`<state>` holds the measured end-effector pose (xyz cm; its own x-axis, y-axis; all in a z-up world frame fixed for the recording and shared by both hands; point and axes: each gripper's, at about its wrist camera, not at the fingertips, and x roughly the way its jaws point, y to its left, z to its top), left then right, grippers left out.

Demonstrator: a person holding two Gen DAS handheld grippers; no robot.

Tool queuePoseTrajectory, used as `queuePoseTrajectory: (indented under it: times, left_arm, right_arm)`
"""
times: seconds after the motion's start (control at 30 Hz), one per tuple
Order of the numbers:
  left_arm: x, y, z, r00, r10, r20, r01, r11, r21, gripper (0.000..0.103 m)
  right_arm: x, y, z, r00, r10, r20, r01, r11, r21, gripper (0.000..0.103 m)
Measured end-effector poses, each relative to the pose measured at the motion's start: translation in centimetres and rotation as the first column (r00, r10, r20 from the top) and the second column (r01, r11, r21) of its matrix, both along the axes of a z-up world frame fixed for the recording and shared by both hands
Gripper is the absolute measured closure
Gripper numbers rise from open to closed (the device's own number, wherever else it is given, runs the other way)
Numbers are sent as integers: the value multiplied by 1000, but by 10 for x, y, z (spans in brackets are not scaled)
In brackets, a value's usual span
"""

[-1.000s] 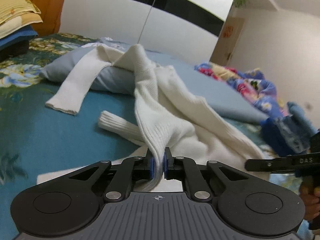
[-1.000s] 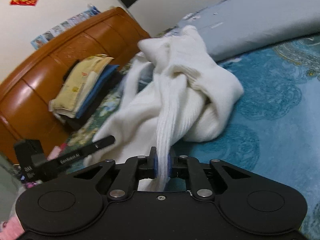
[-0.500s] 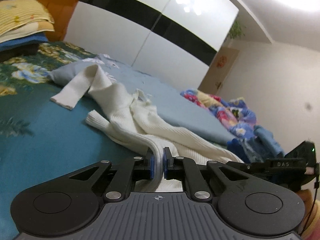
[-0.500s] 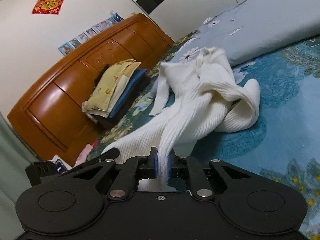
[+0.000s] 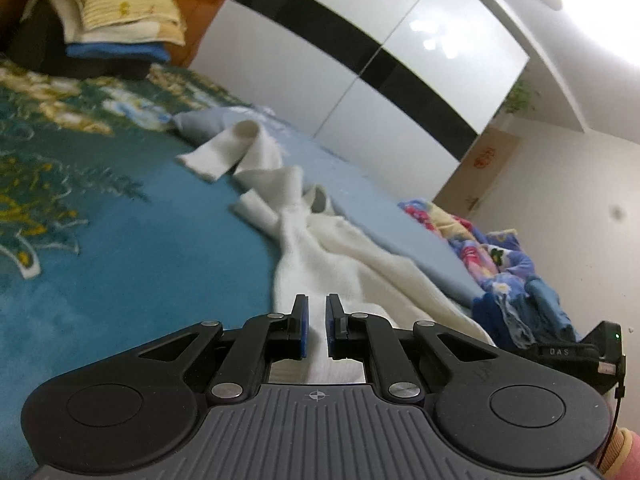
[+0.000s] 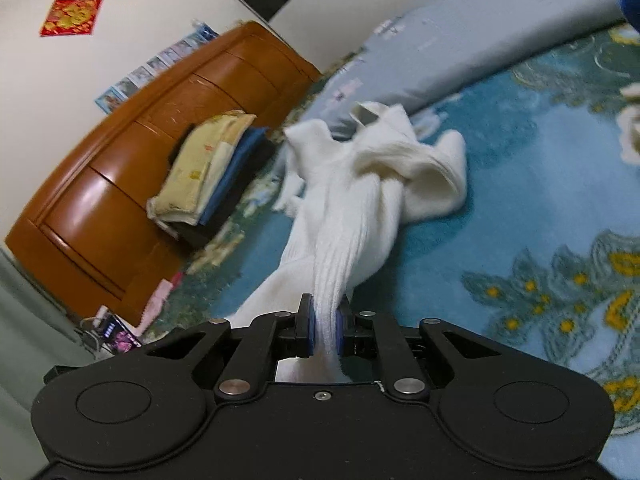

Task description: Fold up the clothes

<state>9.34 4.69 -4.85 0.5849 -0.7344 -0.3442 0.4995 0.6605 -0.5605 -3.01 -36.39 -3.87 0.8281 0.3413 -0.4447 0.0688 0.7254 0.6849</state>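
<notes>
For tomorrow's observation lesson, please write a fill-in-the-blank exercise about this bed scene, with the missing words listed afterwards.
1. Both the left claw and the right claw are shut on the ____ sweater.
2. The sweater lies on a ____ floral bedspread.
3. The folded clothes stack sits against a ____ headboard.
4. The top item of that stack is ____.

Missing words: white; blue; wooden; yellow

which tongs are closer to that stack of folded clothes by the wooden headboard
Probably left. The left tongs have the folded stack off to their left; the right tongs see it beyond the white sweater both grip.
</notes>
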Motion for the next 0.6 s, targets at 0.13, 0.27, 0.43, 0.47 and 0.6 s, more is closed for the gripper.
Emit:
queuePoseTrajectory:
  times: [0.13, 0.27, 0.43, 0.47, 0.6]
  left_arm:
    - [4, -3, -4, 1000, 3, -10, -2, 1000, 22, 96]
    - [5, -12, -2, 1000, -10, 1, 10, 999, 38, 96]
    - [8, -26, 5, 1000, 0, 25, -2, 997, 79, 63]
    - [8, -29, 8, 999, 10, 36, -13, 996, 90, 59]
    - [12, -39, 20, 998, 38, 55, -42, 997, 70, 39]
  right_arm:
    - [0, 1, -5, 1000, -10, -19, 9, 999, -51, 84]
    - [-1, 1, 0, 1000, -13, -17, 10, 991, -137, 70]
    - [-4, -7, 5, 998, -59, -1, 57, 979, -196, 56]
    - [-4, -10, 7, 998, -68, 4, 67, 976, -206, 49]
    - [5, -13, 16, 997, -71, 29, 76, 961, -267, 39]
